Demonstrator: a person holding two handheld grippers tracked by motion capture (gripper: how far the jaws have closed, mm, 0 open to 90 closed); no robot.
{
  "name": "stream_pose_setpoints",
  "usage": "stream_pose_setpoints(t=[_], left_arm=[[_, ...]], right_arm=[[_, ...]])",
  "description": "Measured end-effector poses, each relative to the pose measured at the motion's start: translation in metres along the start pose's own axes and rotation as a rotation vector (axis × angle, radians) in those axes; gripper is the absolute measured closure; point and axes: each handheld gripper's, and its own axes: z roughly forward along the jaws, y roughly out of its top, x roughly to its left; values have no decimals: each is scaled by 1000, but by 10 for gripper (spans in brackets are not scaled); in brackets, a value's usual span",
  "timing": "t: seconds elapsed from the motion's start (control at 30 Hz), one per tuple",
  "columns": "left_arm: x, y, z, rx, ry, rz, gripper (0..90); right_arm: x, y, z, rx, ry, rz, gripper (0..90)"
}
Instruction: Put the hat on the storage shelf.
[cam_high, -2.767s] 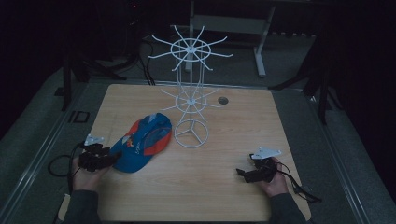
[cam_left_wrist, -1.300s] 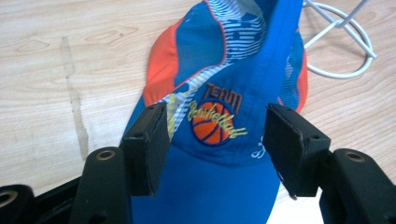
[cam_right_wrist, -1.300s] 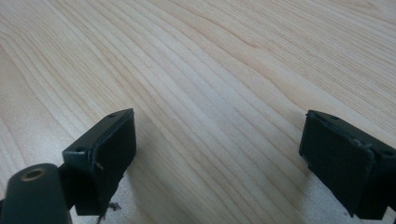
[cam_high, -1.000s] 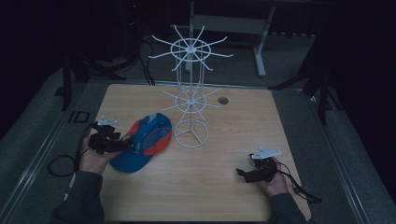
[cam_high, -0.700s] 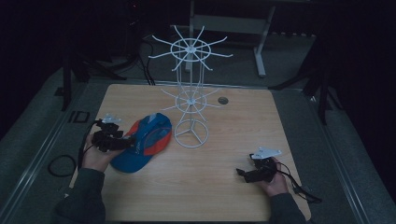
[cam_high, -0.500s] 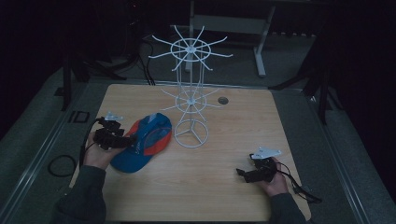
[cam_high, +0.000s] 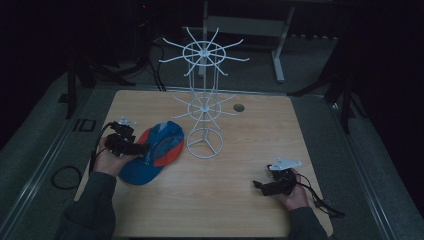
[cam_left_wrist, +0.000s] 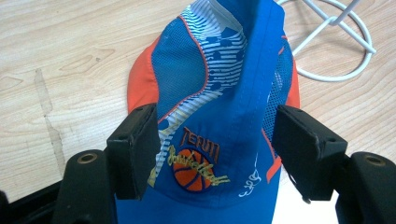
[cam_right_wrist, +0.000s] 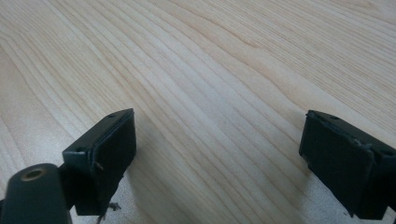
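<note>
Blue and orange mesh, the cap (cam_left_wrist: 219, 107) sits between my left gripper's (cam_left_wrist: 212, 149) jaws, which have just been opening and now stand wide, their pads beside the crown without pressing on it. From the high view the cap (cam_high: 152, 157) lies on the wooden table (cam_high: 250, 210) at about nine o'clock from the table's middle, its crown toward the white wire rack (cam_high: 204, 95), whose ring base (cam_high: 204, 143) stands just beside it at the cap's three o'clock. My left gripper (cam_high: 131, 148) reaches onto the cap from the left edge. My right gripper (cam_high: 262, 187) rests low at about five o'clock, well apart from everything; in the right gripper view its jaws stand wide over bare wood. Farther off, the rack's two tiers of spokes rise at twelve o'clock. My worry: the soft crown is creased, so closing here may catch only a loose fold that slips out when lifted. Swinging the cap up carelessly could also snag the lower spokes and tip the light rack.
</note>
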Motion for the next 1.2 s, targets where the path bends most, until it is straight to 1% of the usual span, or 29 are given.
stream_pose_setpoints(t=[0.07,0.2,0.3,0.4,0.57,0.77,0.8,0.9,0.97,1.03,1.1,1.2], left_arm=[[0,1,1,3,-3,0,324],[4,4,6,0,-25,-4,318],[4,5,7,2,-35,1,315],[3,7,12,11,-37,10,303],[0,12,13,12,-42,19,297],[-4,16,19,28,-39,35,285],[-7,18,23,38,-35,46,285],[-8,19,27,46,-35,53,281],[-8,19,27,46,-35,53,280],[-5,19,32,59,-29,43,280],[-4,19,35,69,-37,41,280],[-7,21,40,77,-44,53,269]], right_arm=[[0,0,0,0,0,0,107],[0,0,0,0,0,1,107],[0,0,0,0,0,0,107],[0,0,0,1,0,1,107],[0,0,0,0,0,0,106],[0,0,0,0,0,0,107],[0,0,0,0,0,0,107],[0,0,0,0,0,0,107],[0,0,0,1,0,1,107],[0,0,0,0,0,0,107],[0,0,0,0,0,0,107],[0,0,0,0,0,0,107]])
